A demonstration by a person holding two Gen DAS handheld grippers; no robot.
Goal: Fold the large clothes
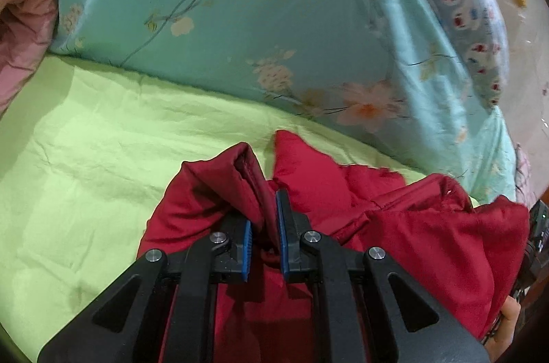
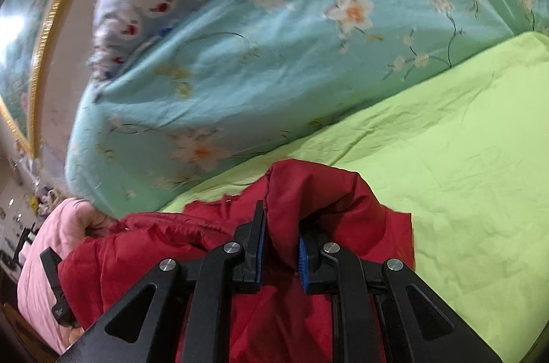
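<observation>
Two quilts bound the far side of the work area: we see a rolled turquoise floral quilt [image 1: 240, 19] lying along the bed, with a grey quilt printed in red and blue [image 1: 463, 12] piled behind it, and a pink quilt [image 1: 24, 19] at the left edge of the left wrist view. The red padded garment [image 1: 394, 218] lies bunched on the lime-green bed sheet [image 1: 85, 139], just in front of the turquoise roll. The left hand-held gripper [image 1: 266, 225] is clenched on a raised fold of the garment; the right hand-held gripper [image 2: 279, 246] likewise pinches a fold. A gold-framed picture [image 2: 37, 54] hangs on the wall beyond.
</observation>
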